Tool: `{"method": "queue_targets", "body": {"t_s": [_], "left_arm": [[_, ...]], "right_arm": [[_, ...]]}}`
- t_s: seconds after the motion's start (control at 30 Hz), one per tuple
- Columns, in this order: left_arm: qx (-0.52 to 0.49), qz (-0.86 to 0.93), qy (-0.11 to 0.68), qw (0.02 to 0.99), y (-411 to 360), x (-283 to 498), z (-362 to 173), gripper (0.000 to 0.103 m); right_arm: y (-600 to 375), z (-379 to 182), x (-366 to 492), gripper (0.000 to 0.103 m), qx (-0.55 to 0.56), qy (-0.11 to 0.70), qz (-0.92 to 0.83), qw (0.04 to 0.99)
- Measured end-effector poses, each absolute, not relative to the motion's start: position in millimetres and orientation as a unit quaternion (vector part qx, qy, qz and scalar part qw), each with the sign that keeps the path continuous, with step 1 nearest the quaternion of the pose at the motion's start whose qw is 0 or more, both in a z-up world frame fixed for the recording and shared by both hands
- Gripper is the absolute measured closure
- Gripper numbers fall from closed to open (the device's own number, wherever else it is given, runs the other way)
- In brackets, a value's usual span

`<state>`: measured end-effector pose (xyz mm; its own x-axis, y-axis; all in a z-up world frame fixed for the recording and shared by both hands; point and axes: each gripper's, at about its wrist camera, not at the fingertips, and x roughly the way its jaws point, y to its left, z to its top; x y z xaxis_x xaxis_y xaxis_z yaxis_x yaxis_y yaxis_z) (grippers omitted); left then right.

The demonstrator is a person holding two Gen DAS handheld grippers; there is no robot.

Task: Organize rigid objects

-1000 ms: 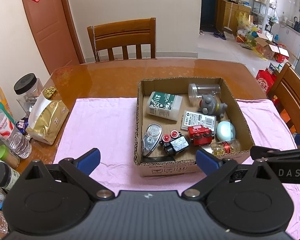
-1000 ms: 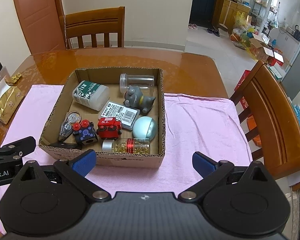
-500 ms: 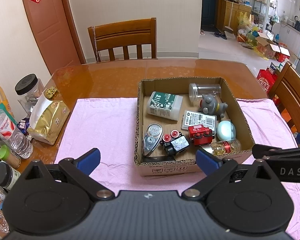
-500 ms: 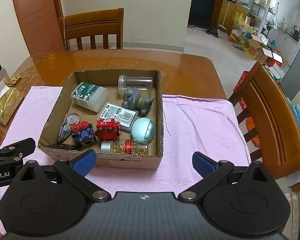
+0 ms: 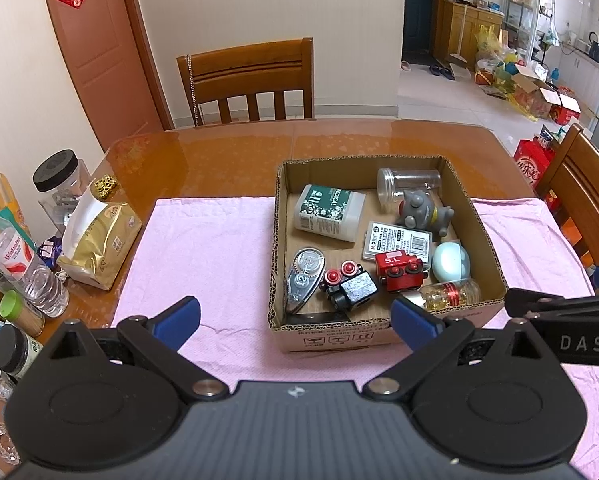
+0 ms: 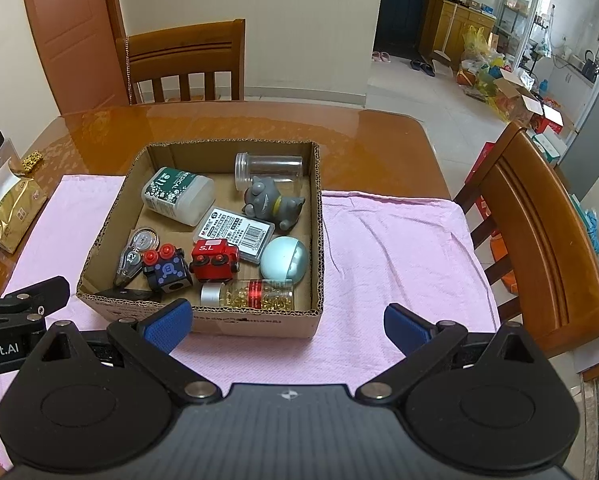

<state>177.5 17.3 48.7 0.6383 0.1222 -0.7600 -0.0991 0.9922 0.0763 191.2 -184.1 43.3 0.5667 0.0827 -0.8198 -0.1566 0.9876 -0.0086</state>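
Observation:
A cardboard box sits on a pink cloth. Inside lie a white and green medical bottle, a clear jar, a grey cat figure, a flat labelled case, a red toy car, a black toy car, a pale blue ball, a vial of gold capsules and a correction tape. My left gripper and right gripper both hang open and empty, just in front of the box.
On the left table edge stand a gold foil bag, a black-lidded jar, a water bottle and small containers. Wooden chairs stand behind the table and at its right.
Both views have shifted only slightly; the grippers stay open and the box contents have not moved.

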Motion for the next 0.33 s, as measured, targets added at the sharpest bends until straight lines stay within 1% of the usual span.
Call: {"method": "queue_targets", "body": {"t_s": [0.33], "left_arm": [[0.015,0.061,0.419,0.906,16.0,176.3,50.1,0.002]], "right_arm": [[-183.9,43.9,190.0,0.000,-0.041,0.459,0.067,0.885]]}}
